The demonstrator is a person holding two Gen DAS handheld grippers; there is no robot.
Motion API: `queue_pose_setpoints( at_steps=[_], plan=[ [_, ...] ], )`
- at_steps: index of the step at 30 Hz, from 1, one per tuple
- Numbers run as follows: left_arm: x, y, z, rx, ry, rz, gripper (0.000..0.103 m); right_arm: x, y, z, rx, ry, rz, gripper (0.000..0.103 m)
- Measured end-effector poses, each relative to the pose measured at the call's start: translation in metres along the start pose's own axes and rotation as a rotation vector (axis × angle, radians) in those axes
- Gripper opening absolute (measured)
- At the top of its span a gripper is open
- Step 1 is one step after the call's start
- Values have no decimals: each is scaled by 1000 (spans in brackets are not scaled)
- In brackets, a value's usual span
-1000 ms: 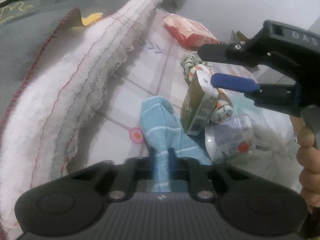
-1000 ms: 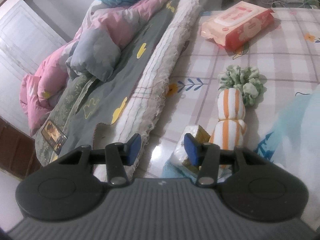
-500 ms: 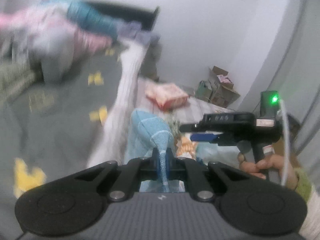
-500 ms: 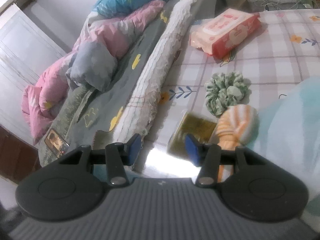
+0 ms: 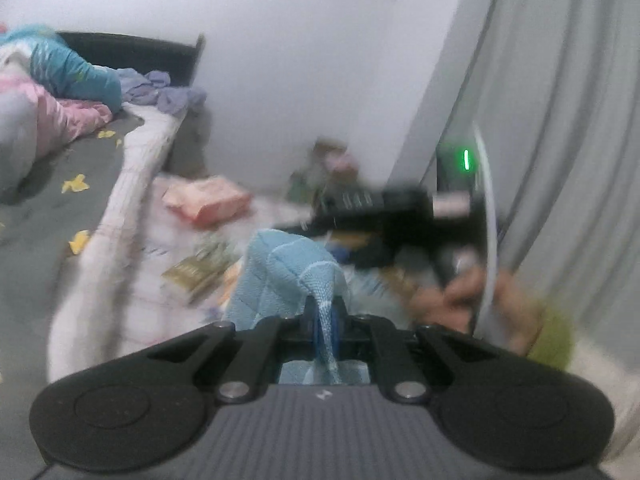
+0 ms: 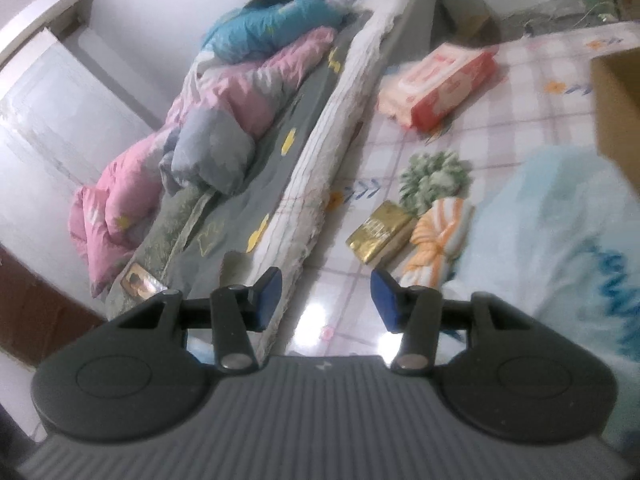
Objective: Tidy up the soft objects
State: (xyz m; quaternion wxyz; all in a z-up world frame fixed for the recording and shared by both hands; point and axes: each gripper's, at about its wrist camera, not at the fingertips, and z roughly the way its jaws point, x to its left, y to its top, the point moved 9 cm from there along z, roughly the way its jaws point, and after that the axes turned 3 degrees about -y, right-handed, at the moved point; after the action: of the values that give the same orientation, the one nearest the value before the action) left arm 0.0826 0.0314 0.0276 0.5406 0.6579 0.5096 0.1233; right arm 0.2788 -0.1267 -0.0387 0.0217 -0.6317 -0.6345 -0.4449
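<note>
My left gripper (image 5: 326, 320) is shut on a light blue sock (image 5: 280, 276) and holds it up off the floor. My right gripper (image 6: 326, 300) is open and empty, high above the tiled floor; it also shows blurred in the left wrist view (image 5: 384, 220). Below it lie an orange-striped rolled sock (image 6: 434, 236), a green scrunchie (image 6: 434, 176) and a gold packet (image 6: 380, 230). A pale blue soft item (image 6: 560, 240) fills the right side of the right wrist view.
A mattress with a frayed white edge (image 6: 332, 140) and piled quilts (image 6: 224, 120) lies on the left. A pink wipes pack (image 6: 440, 84) sits further back. A cardboard box corner (image 6: 618, 112) is at the right. A grey curtain (image 5: 560, 140) hangs at the right.
My left gripper has lifted the blue sock off the floor and tilted up toward the wall. My right gripper has risen and pulled back, still open.
</note>
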Motion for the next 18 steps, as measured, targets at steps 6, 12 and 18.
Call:
queue_pose_setpoints(
  at_steps=[6, 12, 18],
  plan=[
    [69, -52, 20, 134, 31, -354, 7, -17, -7, -27, -33, -2, 32, 49],
    [77, -45, 6, 79, 10, -415, 7, -12, -35, -39, 8, 67, 64, 50],
    [16, -10, -5, 12, -146, -320, 7, 2, -36, -70, -60, 118, 68, 49]
  ],
)
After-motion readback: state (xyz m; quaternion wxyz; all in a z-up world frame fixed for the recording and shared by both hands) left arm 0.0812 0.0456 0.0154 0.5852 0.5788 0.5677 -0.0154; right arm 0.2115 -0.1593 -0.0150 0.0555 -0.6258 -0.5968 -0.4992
